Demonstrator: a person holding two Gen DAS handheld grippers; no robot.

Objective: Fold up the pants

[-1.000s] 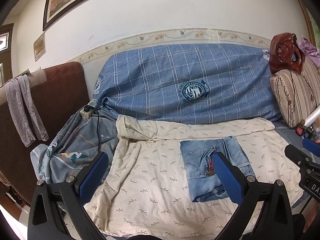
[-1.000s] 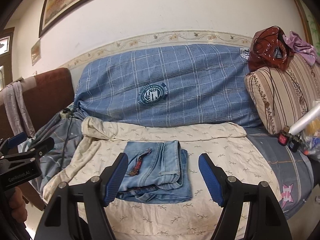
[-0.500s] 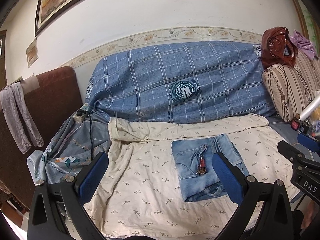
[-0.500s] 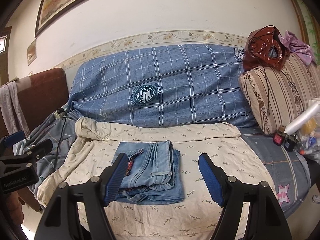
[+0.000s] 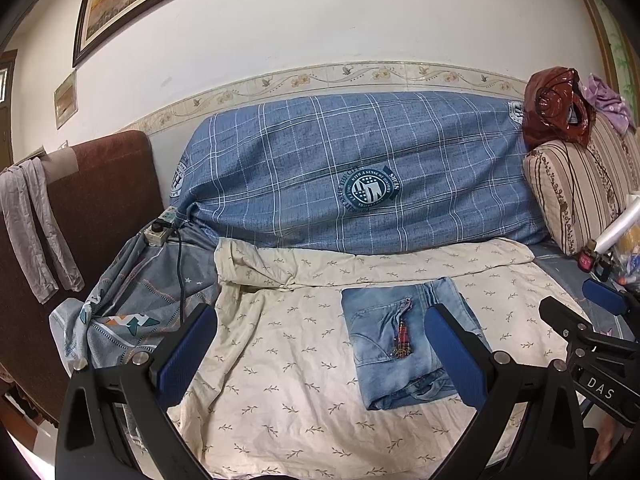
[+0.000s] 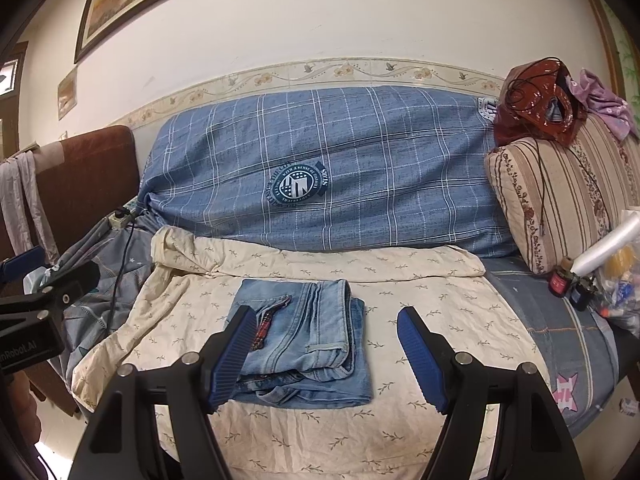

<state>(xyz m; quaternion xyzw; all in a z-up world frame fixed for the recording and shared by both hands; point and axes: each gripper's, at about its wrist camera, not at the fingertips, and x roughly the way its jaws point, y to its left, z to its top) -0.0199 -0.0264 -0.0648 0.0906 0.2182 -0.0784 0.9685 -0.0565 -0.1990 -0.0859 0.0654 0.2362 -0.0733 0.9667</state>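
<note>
Cream leaf-print sheet (image 5: 288, 356) covers one sofa; on it lies one pair of folded jeans (image 6: 316, 344). I hold two grippers above it: left gripper (image 5: 320, 352) and right gripper (image 6: 326, 354), fingers spread wide, gripping nothing.

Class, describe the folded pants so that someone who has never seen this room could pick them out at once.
Start at the sofa, whose back is draped in a blue checked cover. On its seat lies a cream sheet printed with small leaf sprigs, and the folded pants rest on it. They are the only light-blue denim there, a compact rectangle with a small red tag by the pocket.
</note>
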